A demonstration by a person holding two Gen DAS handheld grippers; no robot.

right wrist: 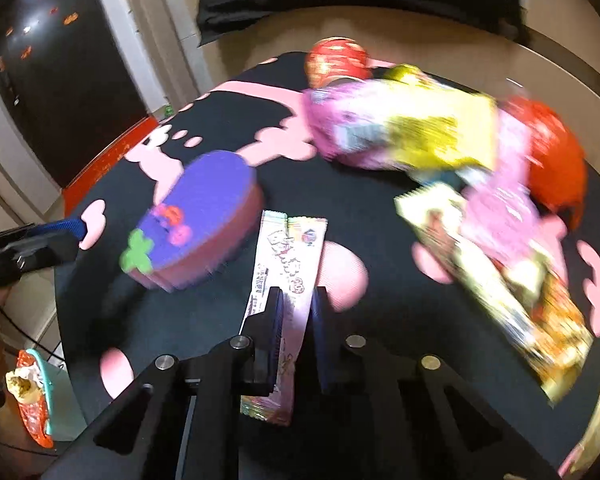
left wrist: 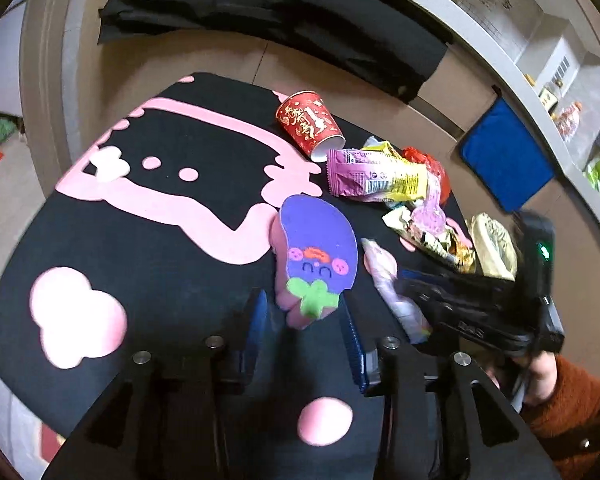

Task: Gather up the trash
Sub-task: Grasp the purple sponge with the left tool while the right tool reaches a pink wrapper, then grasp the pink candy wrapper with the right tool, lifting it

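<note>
In the left wrist view, the left gripper (left wrist: 303, 312) stands partly spread around the near end of a purple eggplant-shaped sponge (left wrist: 318, 252) lying on the black and pink tabletop (left wrist: 172, 208); its pads do not visibly press on it. Farther right lie a red paper cup (left wrist: 310, 122) on its side and a heap of wrappers (left wrist: 384, 176).

In the right wrist view, the right gripper (right wrist: 296, 312) is clamped narrowly on a long pale candy wrapper (right wrist: 288, 256), just right of the sponge (right wrist: 196, 216). The blurred wrapper heap (right wrist: 440, 140) lies far right.
</note>
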